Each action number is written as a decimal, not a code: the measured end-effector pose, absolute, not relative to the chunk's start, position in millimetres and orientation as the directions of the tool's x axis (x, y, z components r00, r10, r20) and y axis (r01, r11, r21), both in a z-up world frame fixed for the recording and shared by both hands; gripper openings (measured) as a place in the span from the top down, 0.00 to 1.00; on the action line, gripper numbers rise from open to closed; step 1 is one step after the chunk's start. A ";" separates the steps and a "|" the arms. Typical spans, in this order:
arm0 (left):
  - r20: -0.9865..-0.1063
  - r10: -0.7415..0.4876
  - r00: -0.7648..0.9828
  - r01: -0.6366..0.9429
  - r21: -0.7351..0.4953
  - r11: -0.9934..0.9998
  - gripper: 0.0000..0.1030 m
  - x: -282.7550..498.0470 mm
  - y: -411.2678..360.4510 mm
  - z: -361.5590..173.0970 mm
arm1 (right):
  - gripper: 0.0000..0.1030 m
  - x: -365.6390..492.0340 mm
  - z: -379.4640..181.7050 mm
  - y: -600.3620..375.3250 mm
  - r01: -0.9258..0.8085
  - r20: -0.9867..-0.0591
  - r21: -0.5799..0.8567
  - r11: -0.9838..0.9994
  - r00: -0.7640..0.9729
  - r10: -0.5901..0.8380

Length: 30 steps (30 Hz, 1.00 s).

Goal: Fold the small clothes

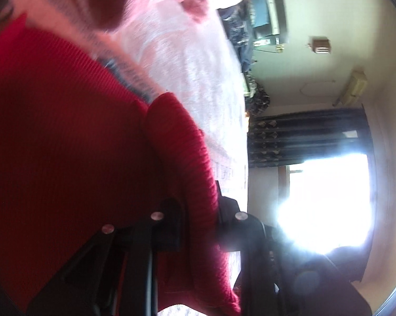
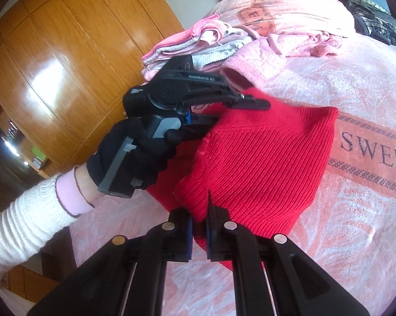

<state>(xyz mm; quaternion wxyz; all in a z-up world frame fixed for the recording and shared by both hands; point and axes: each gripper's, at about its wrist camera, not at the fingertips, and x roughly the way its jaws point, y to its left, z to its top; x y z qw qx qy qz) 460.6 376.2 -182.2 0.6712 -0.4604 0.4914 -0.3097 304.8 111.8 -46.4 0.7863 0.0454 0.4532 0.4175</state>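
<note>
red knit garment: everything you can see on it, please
The red knit garment is ribbed, sweater-like, solid red, with a rolled cuff or hem edge visible in the left wrist view. It lies partly lifted and folded over itself on the pink "SWEET" blanket. The right gripper is shut on its near edge; the left gripper, held in a black-gloved hand, pinches its far edge. A pile of folded pink and white clothes sits beyond it.

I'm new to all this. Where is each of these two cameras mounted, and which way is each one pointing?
Left wrist: on the left gripper, rolled sideways; red sweater fills its view, window beyond; only its own fingers show.
Right wrist: on the right gripper, looking across the bed toward the wardrobe; the gloved hand and left gripper show.
Shared: the sweater, gripped by both.
</note>
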 end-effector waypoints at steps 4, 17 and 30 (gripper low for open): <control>-0.383 -0.857 0.345 -0.004 -0.913 0.407 0.84 454.6 394.2 -162.3 | 0.93 302.5 -43.4 133.7 -0.634 -0.656 0.466 0.617 0.221 0.722; -0.477 -0.770 0.425 -0.007 -0.852 0.524 0.84 443.5 488.8 -140.9 | 0.93 305.5 -60.6 246.5 -0.671 -0.633 0.521 0.528 0.111 0.766; -0.564 -0.701 0.437 -0.103 -0.806 0.584 0.82 435.7 533.1 -215.7 | 0.84 311.1 -139.6 297.5 -0.598 -0.767 0.498 0.628 0.034 0.641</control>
